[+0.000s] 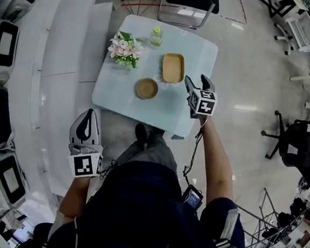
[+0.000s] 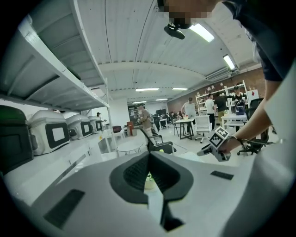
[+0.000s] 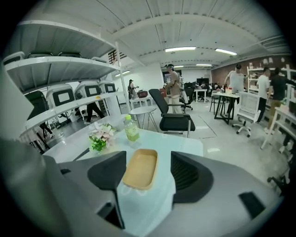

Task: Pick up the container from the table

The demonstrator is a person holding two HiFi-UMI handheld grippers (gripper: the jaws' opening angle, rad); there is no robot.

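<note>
Table: container beyond right tool (apart)

Looks like an open-plan lab office: wall shelves lined with white boxy machines, rolling office chairs, work desks with people, brick back wall, ceiling strip lights.

Your right claw is grey with black pads, and its cube is checked in black-and-white squares. Just ahead of it lies a tan container on the pale-blue table, with a brown bowl to the claw's left. Beyond stand a yellow-green, yellow-capped bottle and pink-and-white flowers with green leaves. Your left claw wears the same grey and black.
</note>
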